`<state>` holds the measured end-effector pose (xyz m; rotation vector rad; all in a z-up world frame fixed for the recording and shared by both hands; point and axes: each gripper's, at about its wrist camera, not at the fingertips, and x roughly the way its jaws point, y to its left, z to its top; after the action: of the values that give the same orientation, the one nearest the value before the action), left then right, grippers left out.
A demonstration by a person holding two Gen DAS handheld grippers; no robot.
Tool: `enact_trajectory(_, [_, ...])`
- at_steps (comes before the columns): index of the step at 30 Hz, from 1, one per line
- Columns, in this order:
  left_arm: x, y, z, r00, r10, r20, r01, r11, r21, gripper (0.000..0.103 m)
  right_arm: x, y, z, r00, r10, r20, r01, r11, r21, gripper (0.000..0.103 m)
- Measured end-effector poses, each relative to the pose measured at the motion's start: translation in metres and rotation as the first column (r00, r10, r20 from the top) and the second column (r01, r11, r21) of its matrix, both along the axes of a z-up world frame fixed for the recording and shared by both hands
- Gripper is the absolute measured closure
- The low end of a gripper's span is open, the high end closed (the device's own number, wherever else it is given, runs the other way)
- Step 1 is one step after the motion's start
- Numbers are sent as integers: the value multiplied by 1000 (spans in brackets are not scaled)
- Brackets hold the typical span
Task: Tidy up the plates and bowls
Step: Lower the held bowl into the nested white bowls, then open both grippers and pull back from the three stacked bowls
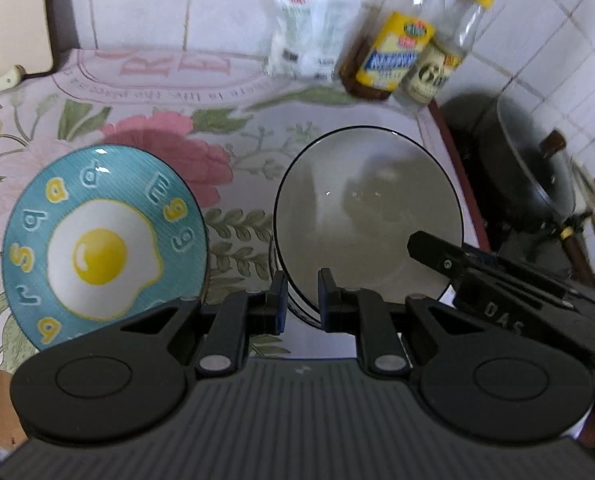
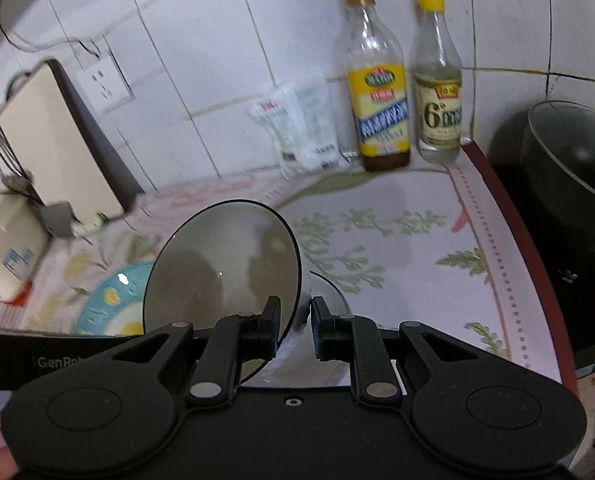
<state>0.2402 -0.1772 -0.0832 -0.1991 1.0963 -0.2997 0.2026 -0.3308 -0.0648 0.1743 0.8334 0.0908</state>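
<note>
**2 grippers carry the grey bowl down toward the counter**

The counter (image 2: 437, 240), covered in a floral cloth, runs along a white tiled wall; a dark pot (image 2: 569, 160) sits just past its right edge. At the back edge stand 2 bottles, the yellow-labelled bottle (image 2: 383, 120) and the clear bottle (image 2: 437, 116), touching or nearly so, with a plastic packet (image 2: 301, 128) leaning on the wall beside them.

The grey bowl (image 1: 369, 220) with its thin dark rim is tilted and held off the cloth near the counter's right edge. The left gripper (image 1: 302, 300) has its jaws clamped on the near rim. The right gripper (image 2: 294, 326) is clamped on the rim's other side, the bowl wall pinched between its pads; its tip also shows in the left wrist view at the bowl's lower right. Beneath the bowl, the right wrist view shows a second pale rim, probably another bowl, though it is too hidden to be sure.

The egg plate (image 1: 101, 236), teal with a fried egg printed at its centre, lies flat toward the counter's left part, near the bowl but apart from it.

To set the bowl down well, I judge both hands should level it together, keep equal pinch on the 2 rim points, lower it squarely onto whatever waits below, and let go only once it rests.
</note>
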Motion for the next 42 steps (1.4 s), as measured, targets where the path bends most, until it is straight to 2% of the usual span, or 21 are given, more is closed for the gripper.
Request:
enact_trajectory(4, [6, -13, -2, 999, -34, -8, 34, 998, 51, 89, 3, 9, -7, 1000, 15, -15, -17, 992, -121, 83])
enact_trajectory(7, [8, -14, -2, 999, -43, -18, 44, 997, 61, 89, 3, 11, -12, 999, 21, -27, -25, 988, -155, 83])
enact_trajectory(11, [12, -10, -5, 998, -47, -46, 49, 997, 53, 89, 2, 16, -19, 999, 24, -38, -31, 981, -193, 83])
enact_trajectory(14, [19, -5, -9, 995, -61, -78, 62, 998, 13, 89, 2, 20, -21, 998, 52, -30, -58, 967, -246, 83])
enact_trajectory(16, [22, -4, -12, 994, -58, -95, 59, 998, 8, 89, 6, 19, -24, 997, 60, -39, -68, 966, -248, 83])
enact_trajectory(19, [20, -5, -16, 994, -49, -100, 51, 999, 12, 89, 7, 21, -28, 997, 67, -46, -76, 963, -258, 83])
enact_trajectory(24, [19, -6, -18, 995, -34, -95, 36, 999, 12, 88, 5, 27, -36, 996, 77, -35, -84, 942, -326, 83])
enact_trajectory(28, [17, -5, -18, 996, -30, -83, 31, 1000, 5, 88, 4, 18, -37, 998, 67, -17, -69, 954, -292, 84])
enact_trajectory(32, [14, -1, -14, 997, -19, -76, 18, 1000, -7, 86, 2, 16, -38, 997, 71, 16, -63, 952, -300, 84])
enact_trajectory(36, [10, -3, -5, 999, -22, -48, 22, 1000, -3, 79, -3, 13, -33, 995, 75, 72, -49, 950, -307, 84])
enact_trajectory(42, [-7, -3, 9, 999, -24, -24, 24, 1000, -6, 79, -18, 6, -18, 991, 38, 125, -7, 971, -241, 83])
